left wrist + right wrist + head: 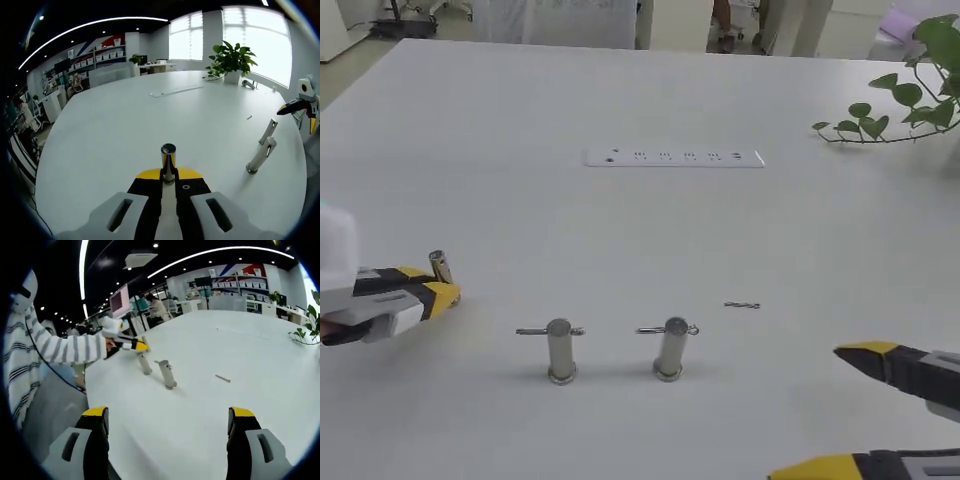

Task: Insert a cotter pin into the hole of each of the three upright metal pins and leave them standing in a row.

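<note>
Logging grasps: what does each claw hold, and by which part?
Left claw grips a metal pin near one end, the other protruding. Right claw is open, holding nothing.

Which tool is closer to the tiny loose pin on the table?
Right. The right tool is near the loose cotter pin; the left tool is beyond both standing pins.

— Where is the left gripper [438,283]?
— At the left edge of the table [520,150], jaws closed on a held metal pin [440,267], which stands nearly upright.

— And the other pins?
— The left standing pin [559,352] and the right standing pin [669,350] are upright side by side. The fitted cotter pins [542,331] sit crosswise through their tops.

— Any spare?
— A loose cotter pin [741,305] lies flat just right of them. The right gripper [810,412] is low right, jaws wide apart, holding nothing. Farther back are a power strip [674,157] and a plant [910,95].
</note>
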The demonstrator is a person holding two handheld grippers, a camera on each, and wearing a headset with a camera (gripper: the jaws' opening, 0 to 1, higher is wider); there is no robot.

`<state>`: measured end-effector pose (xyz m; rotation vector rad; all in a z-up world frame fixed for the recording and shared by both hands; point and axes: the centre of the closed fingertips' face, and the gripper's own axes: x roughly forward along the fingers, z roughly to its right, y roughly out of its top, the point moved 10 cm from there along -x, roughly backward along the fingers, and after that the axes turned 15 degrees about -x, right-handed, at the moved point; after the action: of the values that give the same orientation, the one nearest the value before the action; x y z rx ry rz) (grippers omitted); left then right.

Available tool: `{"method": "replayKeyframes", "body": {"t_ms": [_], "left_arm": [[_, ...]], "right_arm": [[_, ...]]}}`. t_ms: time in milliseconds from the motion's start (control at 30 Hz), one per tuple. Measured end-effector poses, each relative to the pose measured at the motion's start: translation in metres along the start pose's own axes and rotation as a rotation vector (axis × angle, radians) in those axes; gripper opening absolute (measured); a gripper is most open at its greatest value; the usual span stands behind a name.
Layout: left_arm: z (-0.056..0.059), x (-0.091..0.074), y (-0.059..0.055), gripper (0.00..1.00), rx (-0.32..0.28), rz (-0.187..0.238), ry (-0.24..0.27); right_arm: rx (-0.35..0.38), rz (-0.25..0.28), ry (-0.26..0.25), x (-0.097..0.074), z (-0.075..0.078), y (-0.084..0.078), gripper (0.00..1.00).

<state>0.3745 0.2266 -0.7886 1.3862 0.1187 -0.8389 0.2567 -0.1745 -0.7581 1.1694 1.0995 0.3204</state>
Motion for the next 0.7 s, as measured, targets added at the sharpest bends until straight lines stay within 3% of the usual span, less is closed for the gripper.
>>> {"method": "replayKeyframes", "body": {"t_ms": [233,400,667,700], "left_arm": [[0.009,-0.014,0.005,0.07,-0.001,0.004,-0.041],[0.014,-0.027,0.006,0.07,0.014,0.005,-0.043],[0.037,-0.053,-0.001,0.07,0.044,-0.021,-0.046],[0.041,-0.056,-0.003,0.07,0.079,-0.028,-0.039]], "right_arm": [[-0.002,-0.002,0.028,0.007,-0.004,-0.001,1.0],[-0.019,-0.012,0.044,0.009,-0.006,-0.001,1.0],[-0.025,-0.007,0.044,0.008,-0.005,0.0,1.0],[-0.025,-0.006,0.042,0.007,-0.005,0.0,1.0]]}}
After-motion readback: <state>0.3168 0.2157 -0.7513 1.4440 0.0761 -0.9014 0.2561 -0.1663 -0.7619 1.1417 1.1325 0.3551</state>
